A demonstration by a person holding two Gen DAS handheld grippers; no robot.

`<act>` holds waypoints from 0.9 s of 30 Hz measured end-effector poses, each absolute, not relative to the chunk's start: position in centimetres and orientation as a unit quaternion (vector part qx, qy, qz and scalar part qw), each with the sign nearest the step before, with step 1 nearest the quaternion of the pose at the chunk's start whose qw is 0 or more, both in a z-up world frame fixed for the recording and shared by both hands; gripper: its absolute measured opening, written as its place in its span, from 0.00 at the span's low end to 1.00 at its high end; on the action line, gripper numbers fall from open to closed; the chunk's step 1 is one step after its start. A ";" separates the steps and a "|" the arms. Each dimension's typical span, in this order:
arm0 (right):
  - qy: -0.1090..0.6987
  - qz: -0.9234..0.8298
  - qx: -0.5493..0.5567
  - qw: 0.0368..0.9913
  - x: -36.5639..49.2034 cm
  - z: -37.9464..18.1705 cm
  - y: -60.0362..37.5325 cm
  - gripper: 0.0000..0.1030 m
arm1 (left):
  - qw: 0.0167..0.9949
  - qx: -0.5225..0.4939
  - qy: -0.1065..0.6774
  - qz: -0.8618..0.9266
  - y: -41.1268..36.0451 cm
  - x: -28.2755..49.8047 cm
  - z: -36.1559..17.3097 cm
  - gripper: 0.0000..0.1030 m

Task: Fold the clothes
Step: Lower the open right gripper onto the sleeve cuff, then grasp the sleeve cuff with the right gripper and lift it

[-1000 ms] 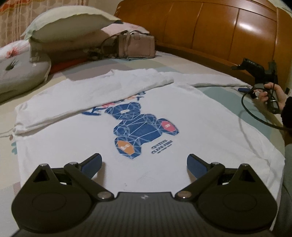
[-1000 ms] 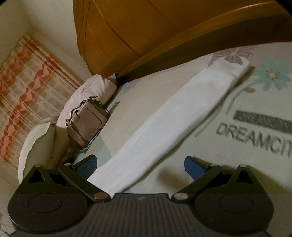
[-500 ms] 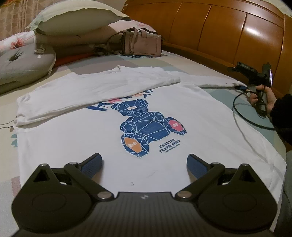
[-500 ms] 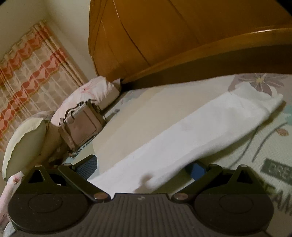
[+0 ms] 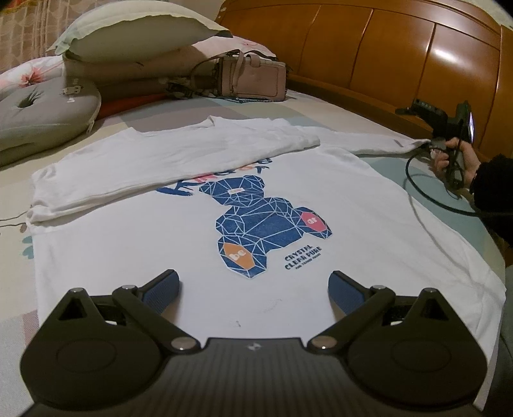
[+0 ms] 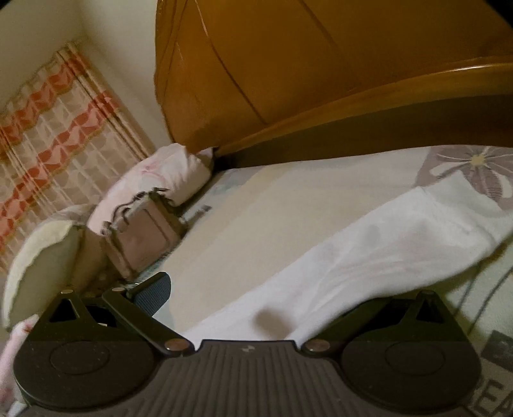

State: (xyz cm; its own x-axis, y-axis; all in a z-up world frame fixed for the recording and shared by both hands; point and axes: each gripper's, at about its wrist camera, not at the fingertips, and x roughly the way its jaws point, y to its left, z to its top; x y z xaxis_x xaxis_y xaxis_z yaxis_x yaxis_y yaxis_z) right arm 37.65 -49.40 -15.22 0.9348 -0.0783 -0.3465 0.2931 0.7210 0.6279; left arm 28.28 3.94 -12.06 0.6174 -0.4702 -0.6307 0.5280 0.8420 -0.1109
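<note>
Left gripper point(image 5: 253, 284): jaws wide, holding nothing, over shirt hem. Shirt point(image 5: 179, 243): flat on bed point(image 5: 323, 110), print up; one sleeve lies folded across the chest, other sleeve point(image 5: 362, 142) stretched toward headboard edge. Right gripper point(image 6: 256, 293): at that cuff, cloth between jaws; closure unclear. Body unfolded.

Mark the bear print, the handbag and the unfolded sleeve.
bear print point(image 5: 259, 221): left wrist view, on its blue torso.
handbag point(image 5: 256, 78): left wrist view, on its front panel.
unfolded sleeve point(image 6: 368, 256): right wrist view, mid-length of the white cloth.

Shirt point(image 5: 179, 243) flat on bed point(image 5: 352, 112), handbag point(image 5: 253, 78) behind, pillows point(image 5: 134, 30) left
</note>
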 end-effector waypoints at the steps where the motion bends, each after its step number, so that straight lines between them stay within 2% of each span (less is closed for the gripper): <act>1: 0.144 -0.095 0.362 0.916 37.7 -14.8 -49.2 1.00 | 0.899 0.041 0.338 -0.277 4.0 28.3 -12.0 0.97; 15: 0.132 -0.039 0.366 0.920 38.5 -9.4 -44.1 1.00 | 0.907 0.022 0.328 -0.262 5.3 28.7 -11.1 0.97; 27: 0.175 -0.003 0.330 0.927 41.2 -6.1 -36.6 1.00 | 0.882 0.074 0.353 -0.303 5.3 28.0 -11.0 0.97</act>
